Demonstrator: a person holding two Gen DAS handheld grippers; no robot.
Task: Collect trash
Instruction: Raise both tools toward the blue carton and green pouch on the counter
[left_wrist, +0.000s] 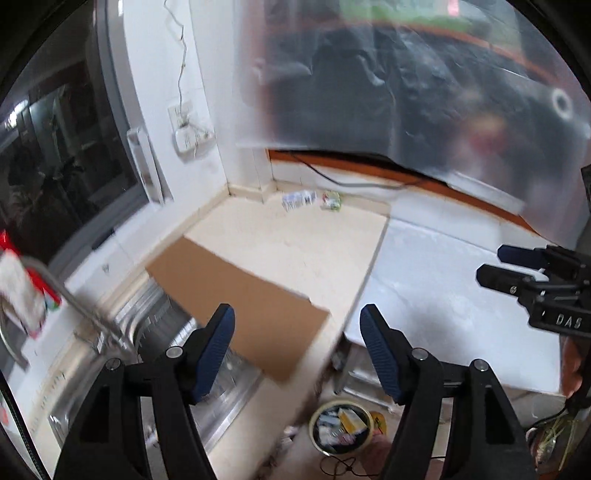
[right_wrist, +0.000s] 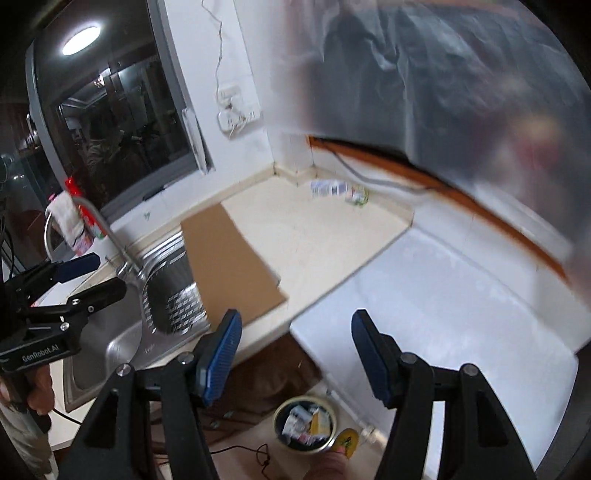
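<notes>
Low on the floor, between the counter front and a white appliance: a round trash bin (left_wrist: 341, 428) (right_wrist: 306, 428) with a pale rim and dark inside, open at the top, partly filled with crumpled white and grey wrappers and 1 yellow packet (left_wrist: 352, 421) (right_wrist: 318, 421). Just beside the bin rim, on the floor, a small yellow round lid or disc (left_wrist: 377, 421) (right_wrist: 347, 441). Far back on the cream counter (left_wrist: 295, 240) (right_wrist: 314, 225), near the corner of the wall, 2 pieces of litter not yet collected: a white-blue wrapper (left_wrist: 298, 199) (right_wrist: 328, 188) and, next to it, a green-white packet (left_wrist: 331, 200) (right_wrist: 357, 194); touching or only close, hard to tell through the blur. On the counter's near part, a flat brown cardboard sheet (left_wrist: 236, 306) (right_wrist: 229, 266), 1 edge hanging over the steel sink (left_wrist: 177, 354) (right_wrist: 122, 343). Over the sink, a curved faucet (left_wrist: 74, 299) (right_wrist: 110, 236), a white cloth (left_wrist: 18, 291) (right_wrist: 68, 214) draped on it. To the right of the counter, the white appliance top (left_wrist: 454, 306) (right_wrist: 443, 302), bare. Left gripper (left_wrist: 297, 349) (right_wrist: 86, 275): blue-padded fingers spread wide, nothing between them. Right gripper (right_wrist: 295, 354) (left_wrist: 491, 264): fingers also apart, empty. Both held high above the counter, angled down. Upper right in both views, a blurred translucent plastic sheet (left_wrist: 424, 92) (right_wrist: 443, 74), dark behind.
</notes>
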